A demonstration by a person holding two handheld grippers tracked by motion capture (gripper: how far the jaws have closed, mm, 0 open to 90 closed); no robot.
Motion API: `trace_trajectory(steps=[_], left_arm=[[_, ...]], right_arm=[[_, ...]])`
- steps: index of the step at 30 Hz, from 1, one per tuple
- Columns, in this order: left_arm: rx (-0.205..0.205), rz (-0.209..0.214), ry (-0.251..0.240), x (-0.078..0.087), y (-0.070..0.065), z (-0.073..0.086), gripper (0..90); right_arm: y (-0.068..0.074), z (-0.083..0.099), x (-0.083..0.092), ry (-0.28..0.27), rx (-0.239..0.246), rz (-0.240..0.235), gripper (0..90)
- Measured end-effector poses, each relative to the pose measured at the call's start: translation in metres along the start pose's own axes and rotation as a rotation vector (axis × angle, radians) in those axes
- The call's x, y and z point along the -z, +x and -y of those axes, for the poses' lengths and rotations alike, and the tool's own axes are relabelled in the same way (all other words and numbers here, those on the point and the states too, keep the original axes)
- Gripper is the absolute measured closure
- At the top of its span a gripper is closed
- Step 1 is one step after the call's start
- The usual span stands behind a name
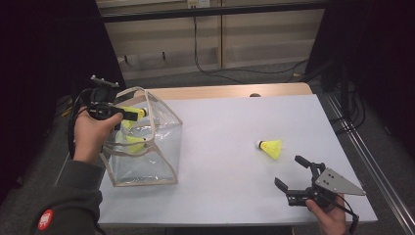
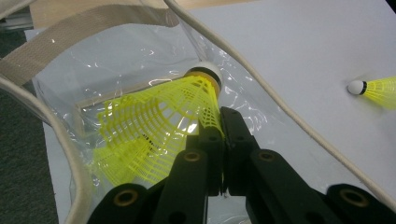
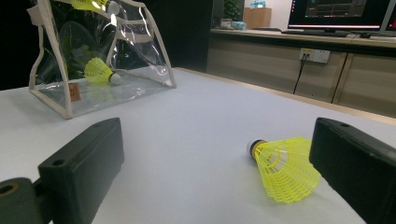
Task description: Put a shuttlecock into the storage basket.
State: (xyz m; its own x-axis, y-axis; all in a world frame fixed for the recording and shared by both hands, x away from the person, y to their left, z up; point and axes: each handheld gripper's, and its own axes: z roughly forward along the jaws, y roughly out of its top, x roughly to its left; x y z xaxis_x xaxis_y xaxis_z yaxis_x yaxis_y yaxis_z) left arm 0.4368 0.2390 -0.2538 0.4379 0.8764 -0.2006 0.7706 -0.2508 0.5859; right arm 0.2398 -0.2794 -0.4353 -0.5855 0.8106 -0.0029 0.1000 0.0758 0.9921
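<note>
I have the left gripper clamped on the netted skirt of a yellow plastic shuttlecock with a white cork tip, held over the open mouth of the clear plastic tote bag with beige fabric trim at the left of the white table. The pinch looks thin to me: the jaws meet on the edge of the mesh just behind the cork, so the skirt could buckle or slip sideways. If I let go now, I judge the shuttlecock might catch on the beige handle strap or the rim and tumble outside instead of dropping in. Another yellow shuttlecock already lies on the bag's floor, so a drop could bounce off it. The soft bag stands on its own, and a nudge from the gripper could fold a wall or tip it. At the near right, my right gripper has its jaws spread wide and empty, with a third yellow shuttlecock on the table just beyond them; coming in too low could knock it so that it rolls away.
</note>
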Motion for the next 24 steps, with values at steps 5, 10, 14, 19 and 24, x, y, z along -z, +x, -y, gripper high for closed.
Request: trace_trajectory(steps=[5,10,14,19,24], left_arm=[[0.003,-0.003,0.011,-0.003,0.000,-0.001,88.4],[0.009,-0.002,0.011,-0.006,0.000,-0.001,88.3],[0.010,-0.009,0.019,-0.009,0.001,-0.001,88.3],[0.022,-0.005,0.015,-0.013,0.002,0.000,88.2],[0.022,-0.006,0.023,-0.016,0.002,-0.001,88.0]], right_arm=[[0.000,0.000,0.000,-0.001,0.000,-0.001,3.0],[0.000,0.000,0.000,-0.001,0.000,-0.001,3.0],[0.000,0.000,0.000,-0.003,0.000,0.001,3.0],[0.000,0.000,0.000,-0.002,0.002,0.002,3.0],[0.000,0.000,0.001,-0.005,-0.001,0.002,3.0]])
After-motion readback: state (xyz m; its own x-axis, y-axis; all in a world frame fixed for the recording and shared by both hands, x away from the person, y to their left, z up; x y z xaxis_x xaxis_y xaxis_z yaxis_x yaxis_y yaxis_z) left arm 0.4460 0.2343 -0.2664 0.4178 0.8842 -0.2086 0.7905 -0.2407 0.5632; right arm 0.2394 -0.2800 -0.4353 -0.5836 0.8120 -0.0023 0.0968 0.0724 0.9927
